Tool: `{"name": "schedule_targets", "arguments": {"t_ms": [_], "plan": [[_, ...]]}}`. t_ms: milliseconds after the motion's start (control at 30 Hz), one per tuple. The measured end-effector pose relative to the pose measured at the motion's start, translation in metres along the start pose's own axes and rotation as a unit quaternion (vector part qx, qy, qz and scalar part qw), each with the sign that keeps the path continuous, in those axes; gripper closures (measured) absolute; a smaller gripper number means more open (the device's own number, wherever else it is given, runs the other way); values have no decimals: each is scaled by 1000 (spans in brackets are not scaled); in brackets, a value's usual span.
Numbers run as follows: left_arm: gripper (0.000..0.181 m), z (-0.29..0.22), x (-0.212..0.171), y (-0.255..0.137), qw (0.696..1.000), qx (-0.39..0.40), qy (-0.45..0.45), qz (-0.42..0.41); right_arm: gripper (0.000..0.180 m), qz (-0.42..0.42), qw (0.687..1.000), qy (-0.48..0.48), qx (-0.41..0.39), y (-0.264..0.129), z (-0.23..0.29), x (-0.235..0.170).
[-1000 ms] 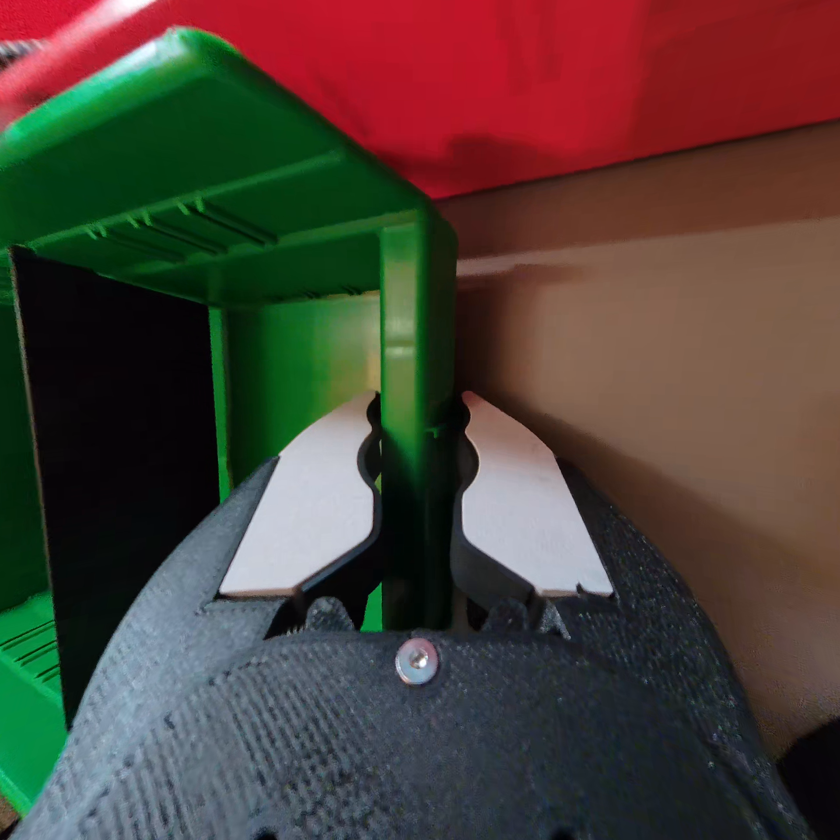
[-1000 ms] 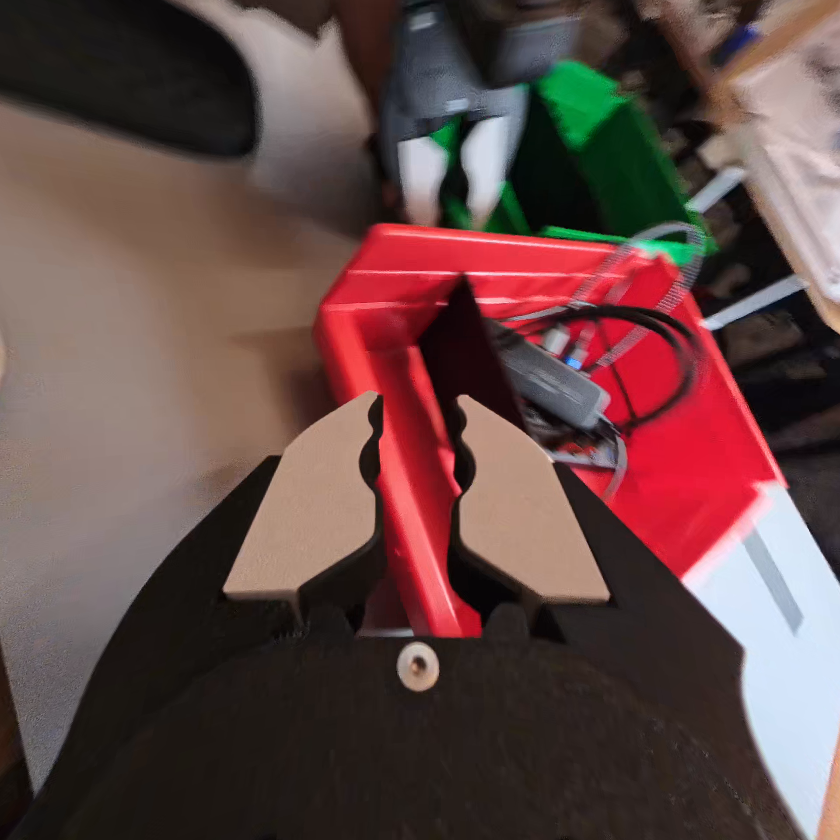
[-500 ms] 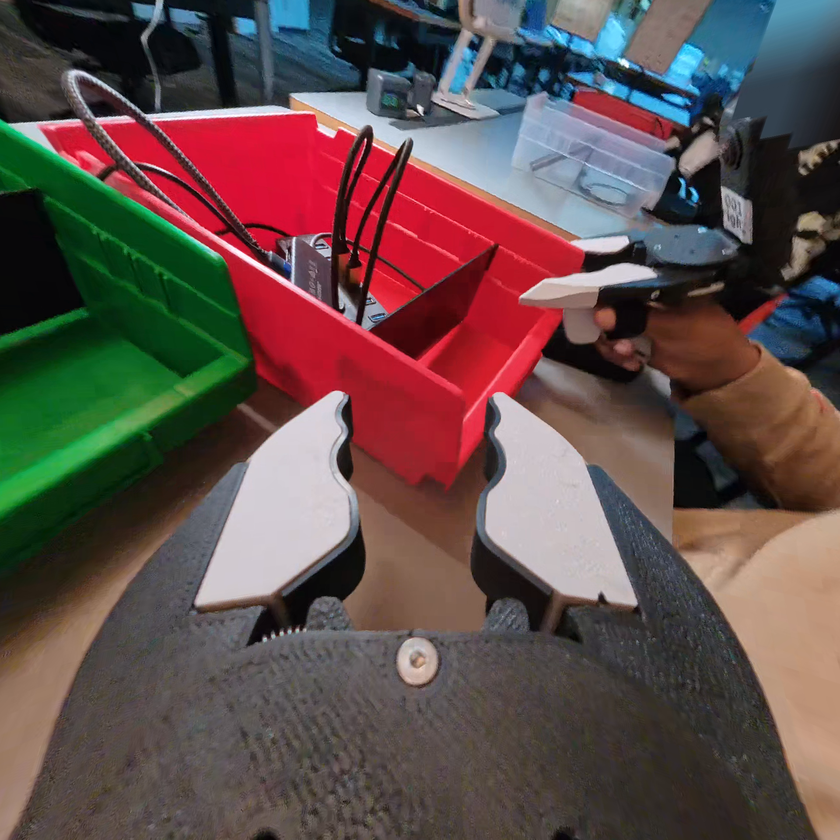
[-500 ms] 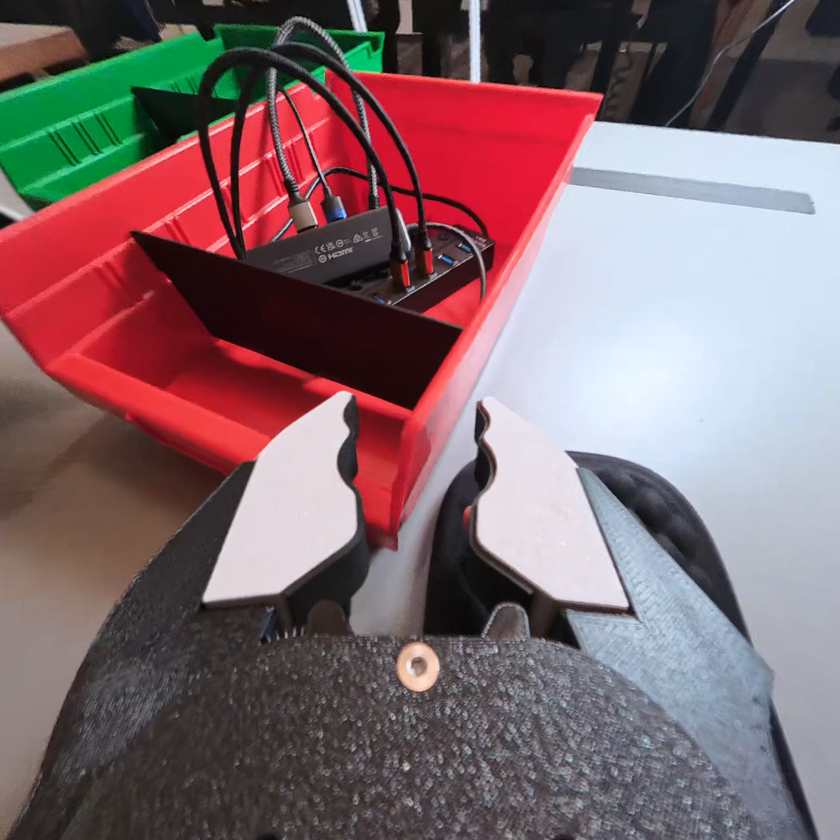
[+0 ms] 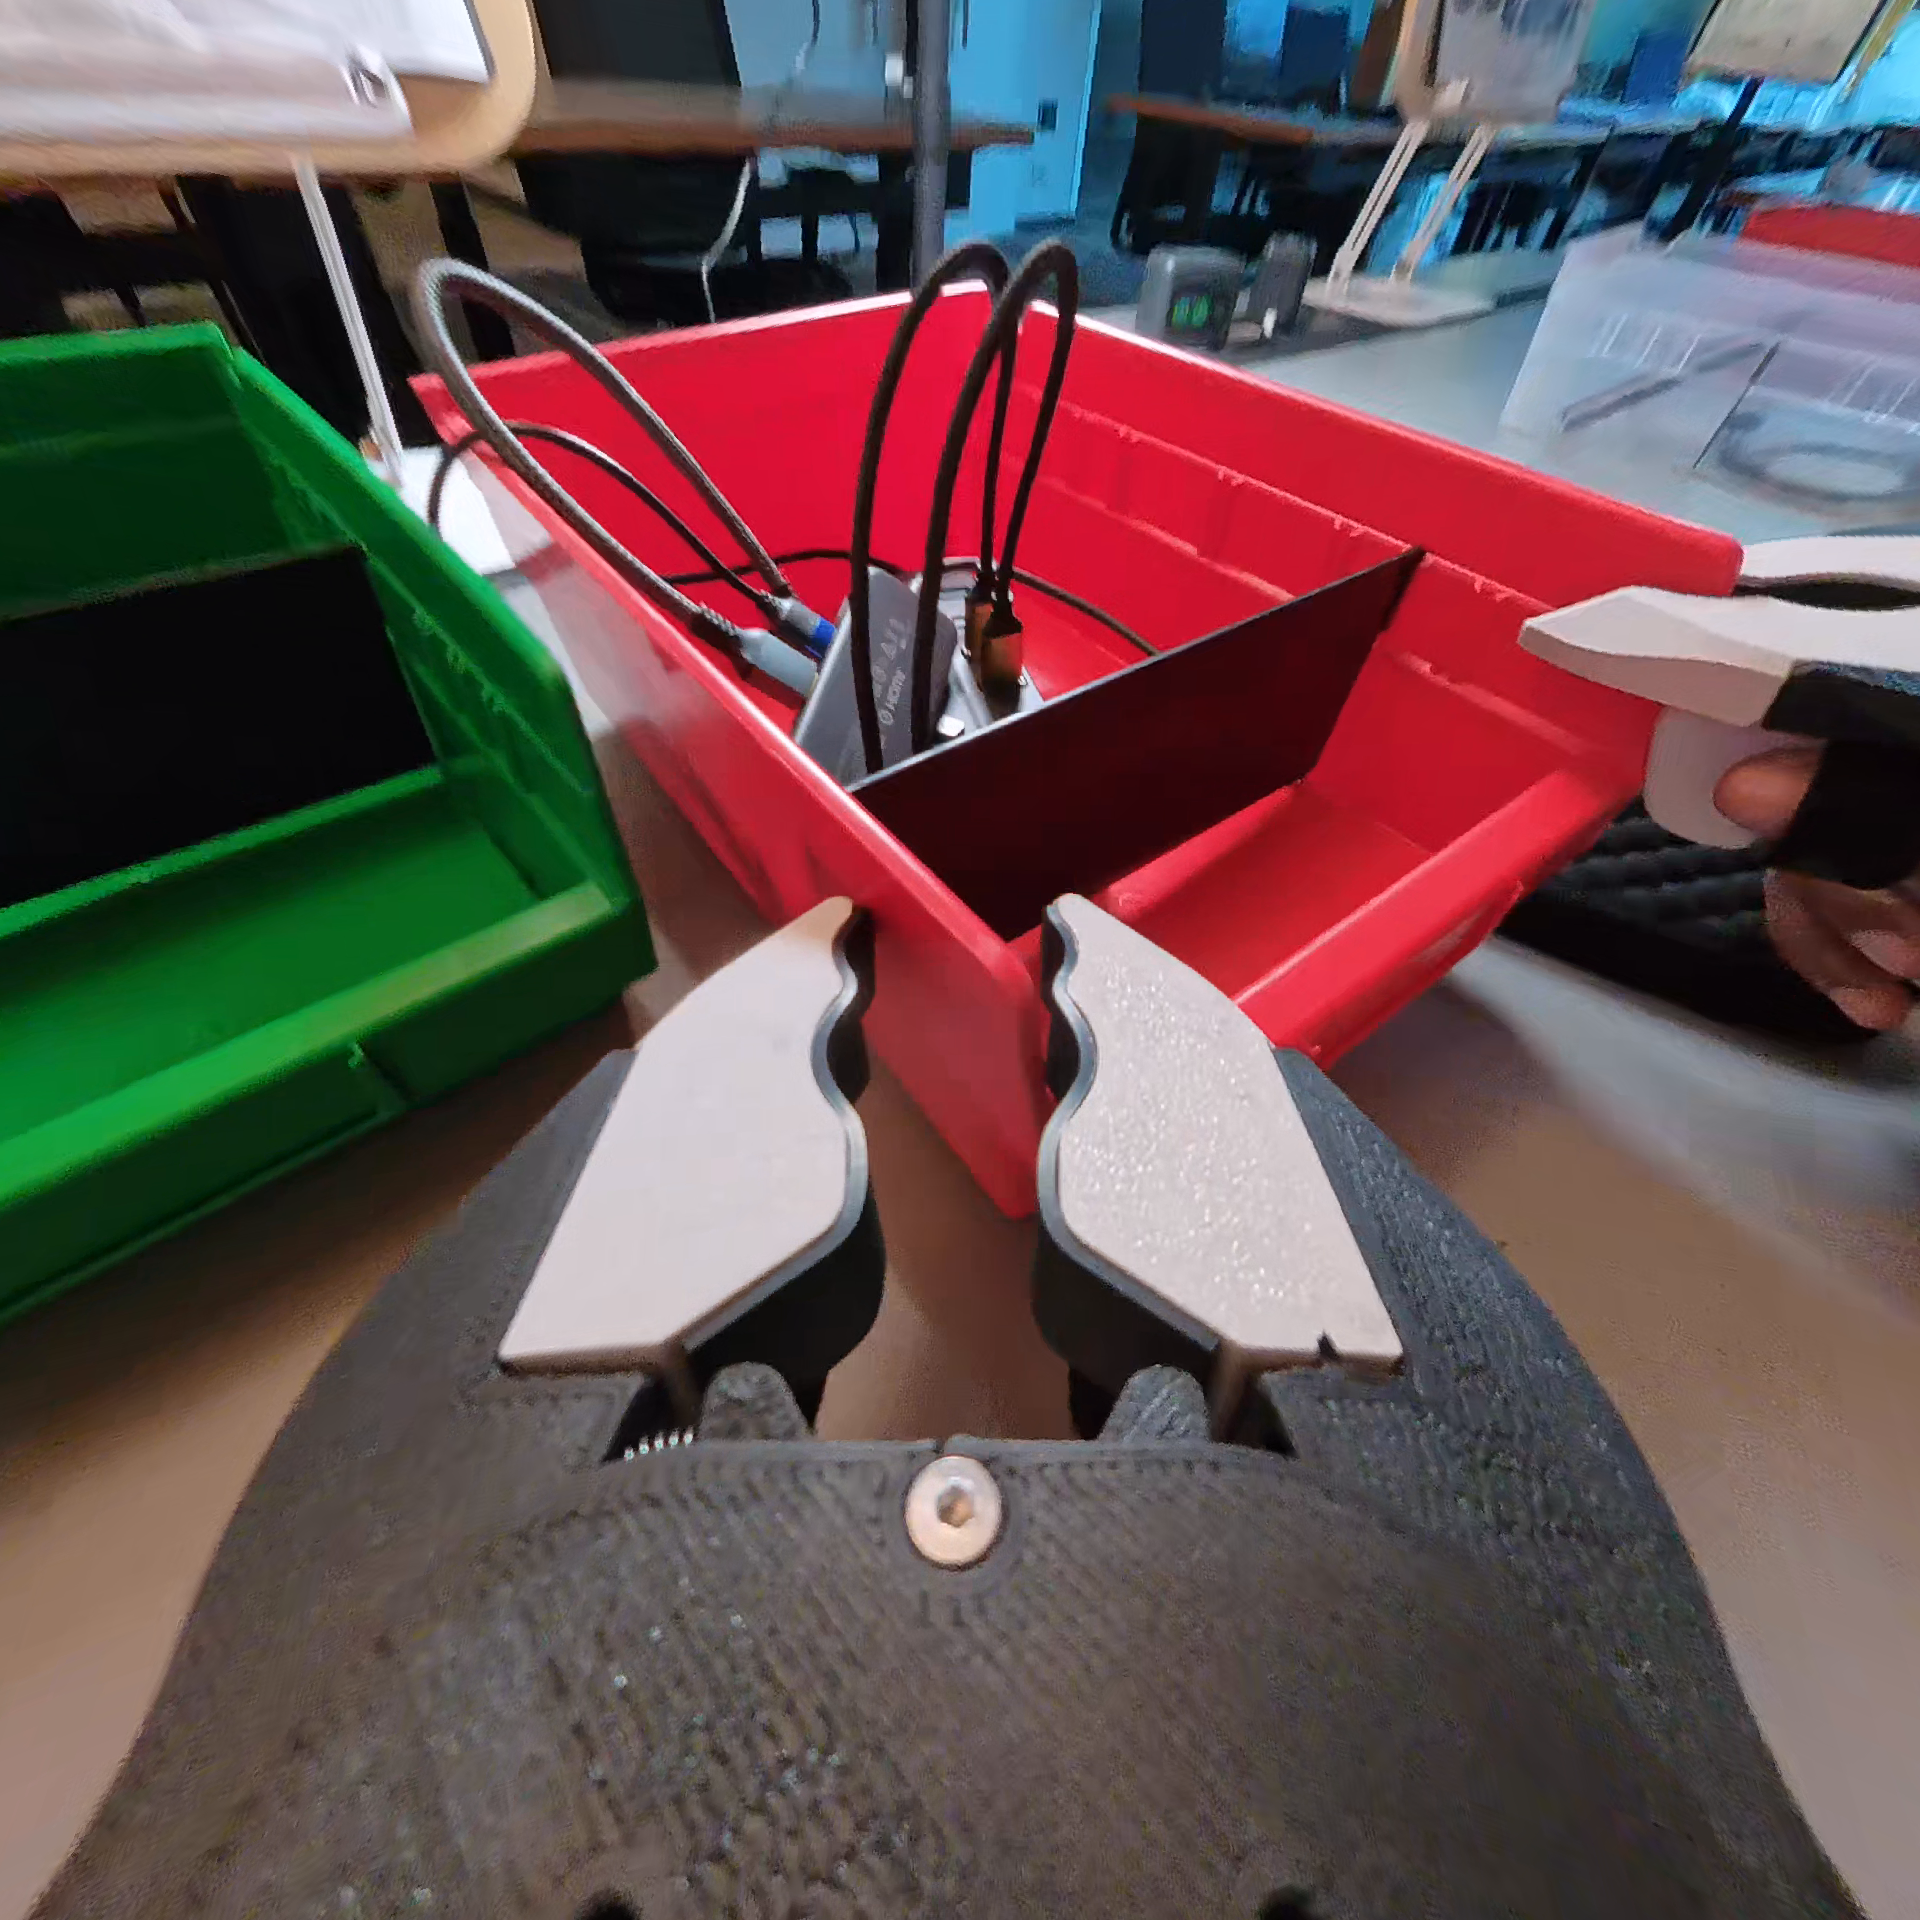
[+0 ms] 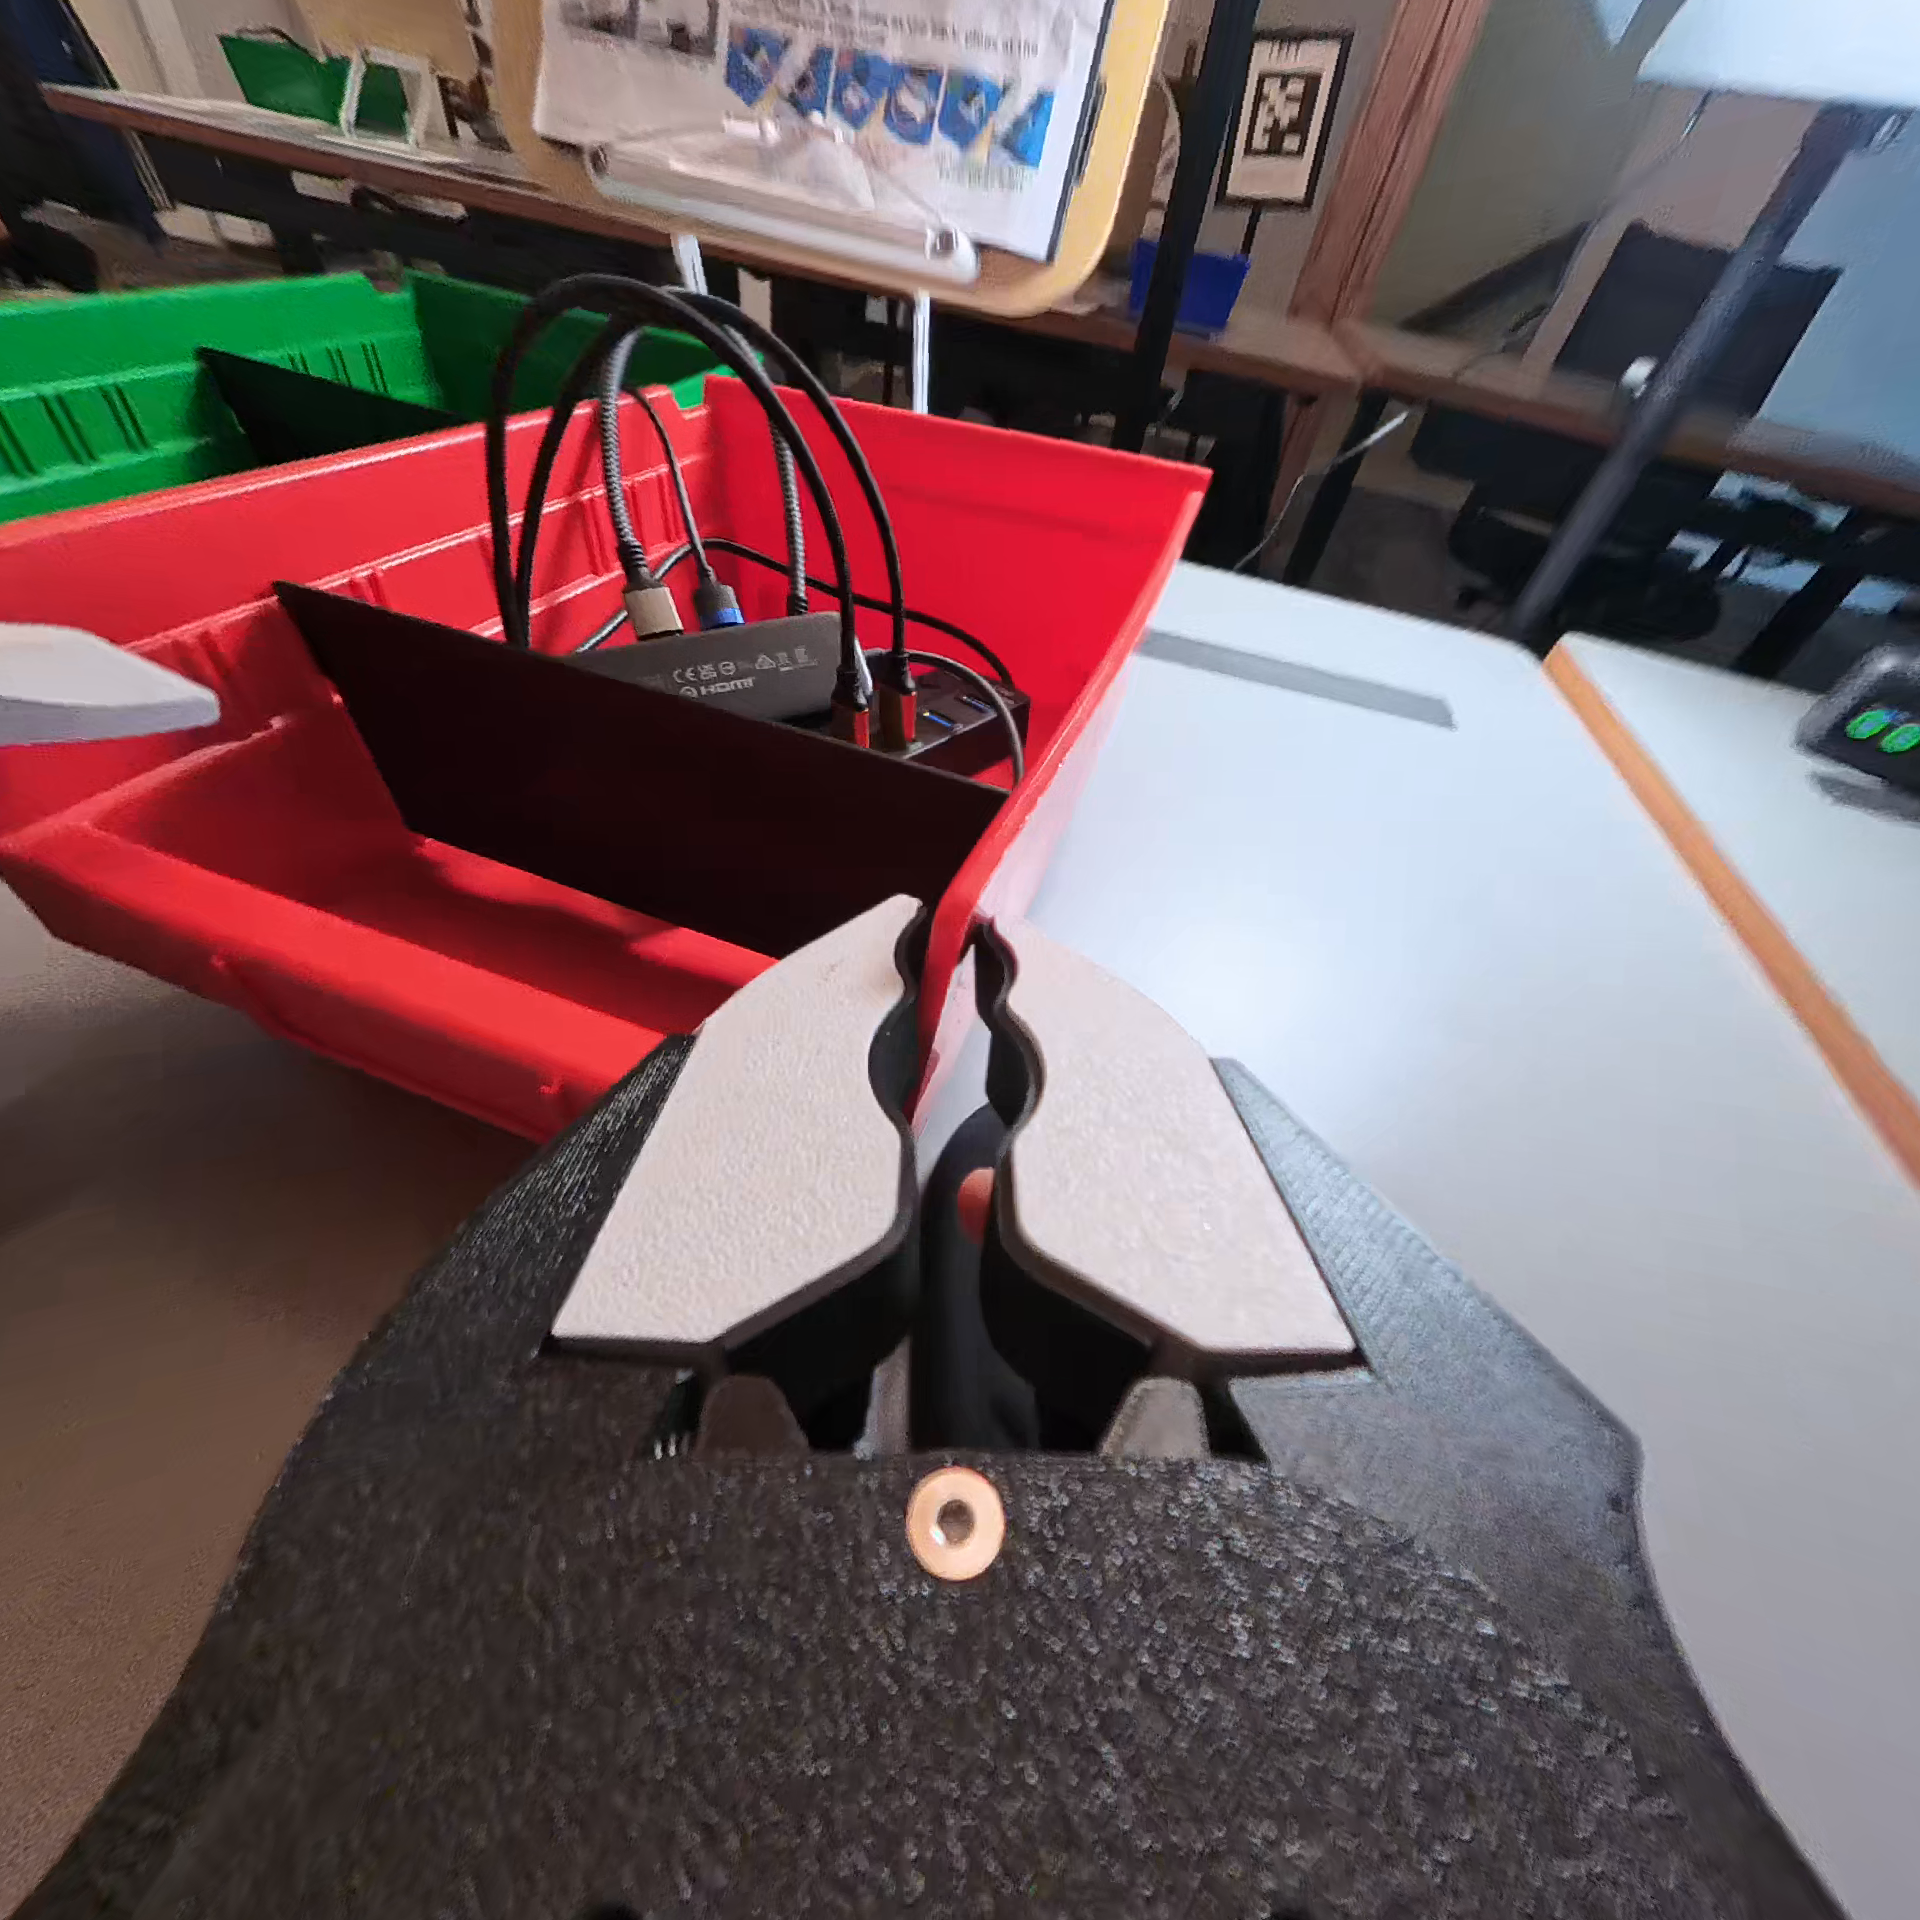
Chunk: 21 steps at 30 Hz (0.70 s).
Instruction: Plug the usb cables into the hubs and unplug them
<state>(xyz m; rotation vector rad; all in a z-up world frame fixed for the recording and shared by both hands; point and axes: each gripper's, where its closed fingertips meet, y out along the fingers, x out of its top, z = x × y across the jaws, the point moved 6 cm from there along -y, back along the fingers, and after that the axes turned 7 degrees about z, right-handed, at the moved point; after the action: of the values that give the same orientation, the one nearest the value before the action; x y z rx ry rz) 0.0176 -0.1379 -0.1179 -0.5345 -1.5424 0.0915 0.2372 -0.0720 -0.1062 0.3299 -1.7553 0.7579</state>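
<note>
A red bin (image 5: pixel 1195 468) holds a grey hub (image 5: pixel 883 675) and a black hub (image 6: pixel 956 717) behind a black divider (image 5: pixel 1143 748), with several USB cables (image 5: pixel 997 416) plugged in and looping up. My left gripper (image 5: pixel 951 914) is closed on the bin's near-left corner wall. My right gripper (image 6: pixel 951 925) is closed on the thin edge of the bin's right wall (image 6: pixel 1039 665). The right gripper also shows in the left wrist view (image 5: pixel 1662 644), held in a hand. The front compartment of the bin is empty.
A green bin (image 5: pixel 260 831) with its own black divider stands left of the red bin. A white table (image 6: pixel 1403 935) lies to the right, with a small device with green lights (image 6: pixel 1870 717). A black mat (image 5: pixel 1662 914) lies under the right gripper. A board with papers (image 6: pixel 831 104) stands behind.
One second ago my left gripper held the green bin's wall. Half a second ago both grippers were open beside the red bin. Both have now closed on its walls.
</note>
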Motion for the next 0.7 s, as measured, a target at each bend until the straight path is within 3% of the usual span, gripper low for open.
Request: {"name": "schedule_targets", "arguments": {"t_ms": [167,300,467,700], "plan": [[154,-8,36,-25,998,1,20,-63,171,-58,998,-37,-16,-37,2,42],[157,9,71,-74,992,42,37,-109,169,-122,991,-50,20,-47,29,87],[159,60,89,-161,979,148,43,-136,168,-168,976,-58,122,-15,100,142],[159,140,57,-282,946,299,-13,-126,168,-153,940,-53,299,54,243,185]]}}
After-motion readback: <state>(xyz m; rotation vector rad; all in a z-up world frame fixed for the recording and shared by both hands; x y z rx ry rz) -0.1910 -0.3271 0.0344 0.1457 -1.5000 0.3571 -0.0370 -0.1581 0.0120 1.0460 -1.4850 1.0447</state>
